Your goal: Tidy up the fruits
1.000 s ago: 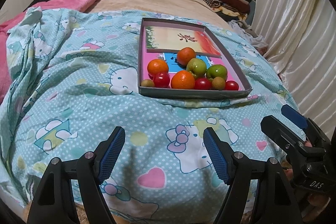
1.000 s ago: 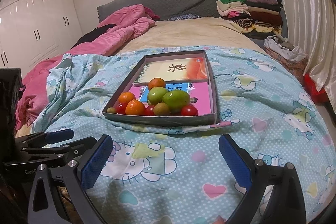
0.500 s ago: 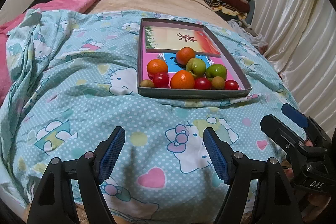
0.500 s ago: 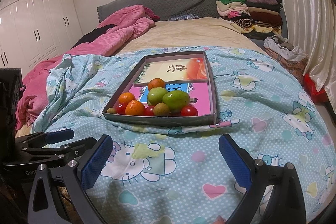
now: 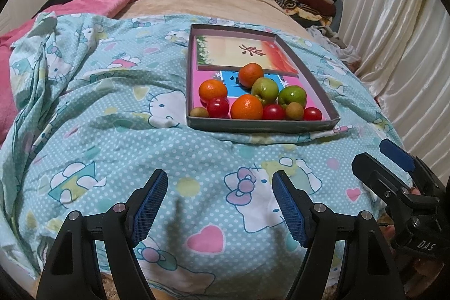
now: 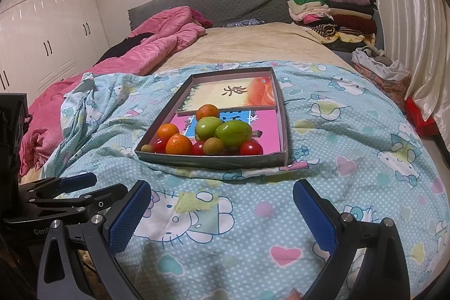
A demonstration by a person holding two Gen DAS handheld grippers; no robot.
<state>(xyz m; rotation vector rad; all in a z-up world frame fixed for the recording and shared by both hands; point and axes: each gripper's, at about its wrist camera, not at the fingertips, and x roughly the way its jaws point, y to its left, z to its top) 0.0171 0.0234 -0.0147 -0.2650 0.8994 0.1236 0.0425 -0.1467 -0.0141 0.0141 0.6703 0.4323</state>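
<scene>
A shallow grey box [image 5: 261, 127] [image 6: 211, 160] lies on the bed with fruit heaped at its near end. Three oranges [image 5: 247, 106] [image 6: 179, 144], two green fruits [image 5: 292, 94] [image 6: 233, 132], three red tomatoes [image 5: 218, 106] [image 6: 251, 148] and two small brownish fruits [image 5: 294, 110] are in it. My left gripper [image 5: 219, 204] hovers open over the quilt, well short of the box, with nothing between its blue pads. My right gripper [image 6: 222, 212] is also open and empty, at a similar distance. Each gripper shows at the edge of the other's view.
The box rests on a light-blue cartoon quilt [image 5: 126, 148] that slopes off at the near edge. A pink blanket [image 6: 157, 38] lies at the left, folded clothes [image 6: 332, 10] are stacked at the far right, and curtains [image 5: 399, 27] hang on the right.
</scene>
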